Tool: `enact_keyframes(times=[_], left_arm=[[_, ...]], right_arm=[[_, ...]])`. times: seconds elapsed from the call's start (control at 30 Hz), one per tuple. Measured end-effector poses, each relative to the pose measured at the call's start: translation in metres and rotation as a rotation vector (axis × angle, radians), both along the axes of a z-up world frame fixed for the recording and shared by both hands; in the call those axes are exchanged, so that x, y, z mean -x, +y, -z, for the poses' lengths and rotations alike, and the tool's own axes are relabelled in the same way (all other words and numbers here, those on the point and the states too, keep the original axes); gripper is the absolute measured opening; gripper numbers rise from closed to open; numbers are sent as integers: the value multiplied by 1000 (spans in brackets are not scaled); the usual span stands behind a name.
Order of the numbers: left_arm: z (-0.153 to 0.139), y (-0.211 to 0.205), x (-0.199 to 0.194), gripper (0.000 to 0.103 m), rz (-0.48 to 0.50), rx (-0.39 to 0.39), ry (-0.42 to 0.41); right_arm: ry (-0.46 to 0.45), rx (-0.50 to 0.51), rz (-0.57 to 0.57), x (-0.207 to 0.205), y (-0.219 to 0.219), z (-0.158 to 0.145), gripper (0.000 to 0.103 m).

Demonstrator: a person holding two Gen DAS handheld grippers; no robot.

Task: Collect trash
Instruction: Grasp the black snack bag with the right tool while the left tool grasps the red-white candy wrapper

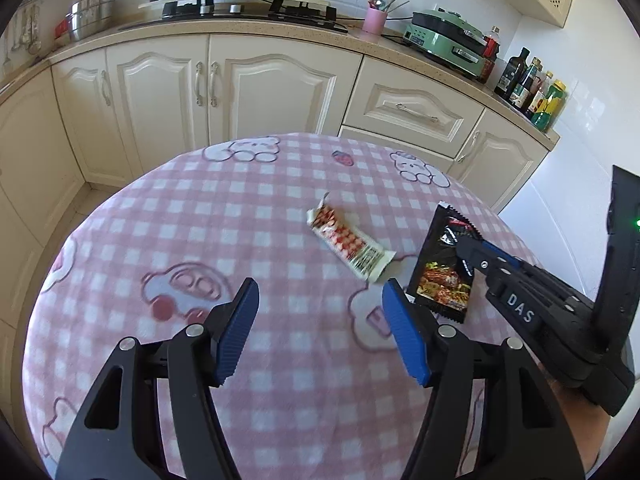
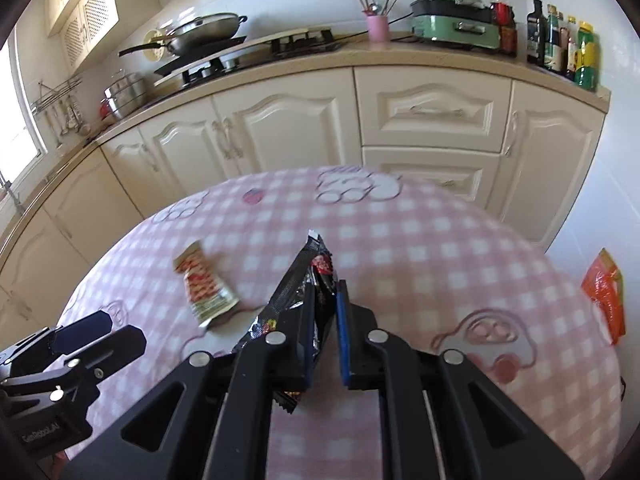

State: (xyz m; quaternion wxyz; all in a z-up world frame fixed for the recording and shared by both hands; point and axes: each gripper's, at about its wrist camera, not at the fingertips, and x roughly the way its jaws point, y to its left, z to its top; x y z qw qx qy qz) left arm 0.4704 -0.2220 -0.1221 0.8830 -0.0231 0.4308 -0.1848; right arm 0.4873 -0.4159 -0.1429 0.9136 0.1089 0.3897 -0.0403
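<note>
Black snack packet (image 1: 444,268) clenched in right gripper (image 2: 325,312) marked "DAS", left gripper (image 1: 320,332) fingers spread wide

A desk (image 1: 120,240) draped in pink-and-white checked fleece with cartoon bears carries a red-and-white patterned snack wrapper (image 1: 349,245) lying flat near its middle, slightly right.

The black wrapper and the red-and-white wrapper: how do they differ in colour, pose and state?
The black wrapper is dark with food pictures; the red-and-white wrapper is pale with a red pattern. The black wrapper stands up off the tablecloth, gripped by the right gripper; the red-and-white wrapper lies flat, untouched. Both are narrow, opened snack packets.
</note>
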Motion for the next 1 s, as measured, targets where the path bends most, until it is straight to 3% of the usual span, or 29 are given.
enact_keyframes(times=[0.3, 0.33, 0.37, 0.43, 0.47, 0.5, 0.57, 0.8, 1.0], left_arm=[[14, -41, -38, 60, 19, -56, 33], [17, -44, -42, 56, 24, -60, 49], [22, -46, -45, 45, 24, -74, 66], [23, -49, -44, 31, 24, -128, 31], [22, -49, -43, 16, 27, -136, 22], [22, -47, -43, 8, 33, -119, 28], [19, -42, -39, 4, 50, -99, 32], [-6, 1, -9, 3, 23, -69, -6], [-34, 77, 36, 3, -88, -44, -60]], right_arm=[[-20, -41, 4, -5, -16, 2, 10], [-20, -44, 3, -5, -17, 3, 10], [-19, -50, 1, -5, -17, 4, 10], [-15, -68, -7, -4, -18, 4, 10], [-15, -75, -10, -4, -18, 4, 10], [-17, -80, -16, -4, -17, 4, 10], [-21, -88, -24, -3, -15, 2, 10], [-54, -102, -121, 9, 22, -16, 10], [-75, -123, -255, 26, 81, -37, 10]])
